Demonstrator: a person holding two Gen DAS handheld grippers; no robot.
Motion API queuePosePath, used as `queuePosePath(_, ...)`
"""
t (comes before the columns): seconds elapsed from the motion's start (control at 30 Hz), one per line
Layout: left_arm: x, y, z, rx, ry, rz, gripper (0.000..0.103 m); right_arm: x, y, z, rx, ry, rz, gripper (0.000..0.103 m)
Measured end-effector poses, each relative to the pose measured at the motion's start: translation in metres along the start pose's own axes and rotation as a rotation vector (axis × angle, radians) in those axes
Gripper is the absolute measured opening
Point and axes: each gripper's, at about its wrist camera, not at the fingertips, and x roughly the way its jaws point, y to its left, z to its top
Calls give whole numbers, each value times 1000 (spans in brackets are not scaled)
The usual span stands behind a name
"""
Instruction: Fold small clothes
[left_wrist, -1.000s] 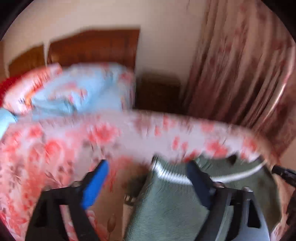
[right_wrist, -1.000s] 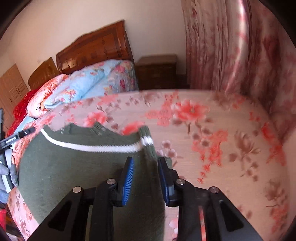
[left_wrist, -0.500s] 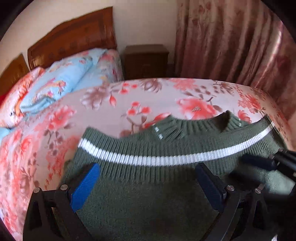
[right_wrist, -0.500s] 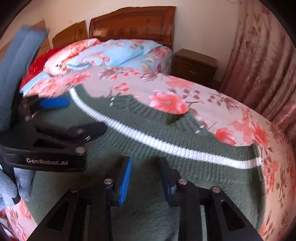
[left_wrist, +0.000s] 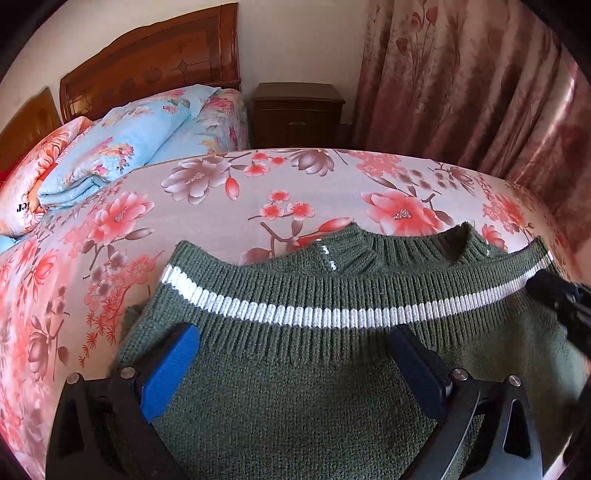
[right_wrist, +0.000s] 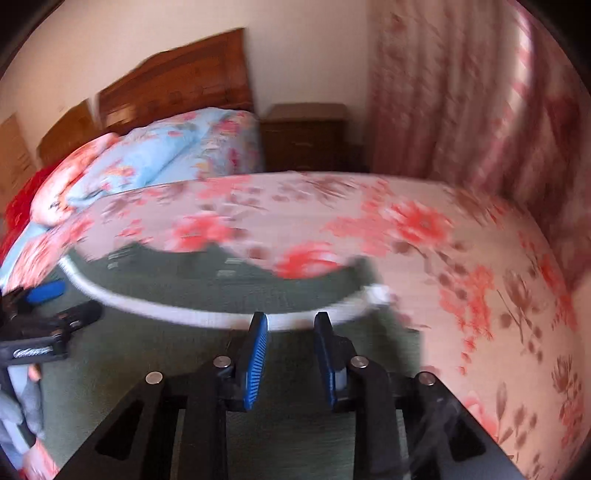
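Note:
A dark green knitted sweater with a white stripe lies flat on the floral bed sheet, collar on the far side. My left gripper hovers over its left half, jaws wide open, nothing between the blue pads. In the blurred right wrist view the sweater fills the lower left. My right gripper is above the white stripe near the right edge. Its jaws stand narrowly apart and are closing, with no fabric pinched between them. Each gripper shows in the other's view: right gripper, left gripper.
A folded light blue floral quilt and pillows lie at the far left below a wooden headboard. A dark nightstand stands behind the bed, and pink floral curtains hang on the right. Bare sheet surrounds the sweater.
The left gripper came down over the sweater, then held still. The right gripper swept right along the sweater toward its right edge. The sweater now lies spread flat.

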Motion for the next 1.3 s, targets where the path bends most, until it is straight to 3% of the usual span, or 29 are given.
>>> queuePosePath(0.13, 1, -2, 0, 8, 0, 8, 103, 3, 49, -3, -130, 26, 94, 27)
queuePosePath(0.23, 1, -1, 0, 6, 0, 6, 103, 17, 74, -11, -246, 59, 44, 27)
queuePosePath(0.3, 1, -1, -1, 6, -1, 5, 103, 14, 66, -12, -208, 47, 46, 26)
queuePosePath(0.4, 1, -1, -1, 6, 0, 4, 103, 9, 31, -6, -109, 12, -124, 27)
queuePosePath(0.43, 1, -1, -1, 7, 0, 4, 103, 8, 17, -6, -67, 15, -141, 27)
queuePosePath(0.57, 1, -1, -1, 9, 0, 8, 103, 7, -35, -8, 118, 16, -48, 24)
queuePosePath(0.8, -12, -2, -1, -7, -42, 25, 103, 11, -18, -10, 36, -9, -114, 27)
queuePosePath(0.83, -16, -4, -2, -8, -50, 7, 103, 9, -22, -10, 45, -9, -104, 27)
queuePosePath(0.9, -29, -15, -5, -6, -58, -102, 103, 10, -27, -10, 61, -11, -85, 27)
queuePosePath(1.0, -38, -49, -14, 107, -46, -190, 103, 9, -25, -10, 53, -11, -94, 27)
queuePosePath(1.1, -15, -67, -21, 184, 25, -150, 103, 9, -24, -10, 51, -12, -94, 27)
queuePosePath(1.2, -15, -45, -10, 92, 23, -219, 103, 12, -25, -10, 59, -12, -82, 27)
queuePosePath(1.3, -11, -4, 2, 12, 0, -132, 103, 10, -26, -11, 63, -13, -76, 27)
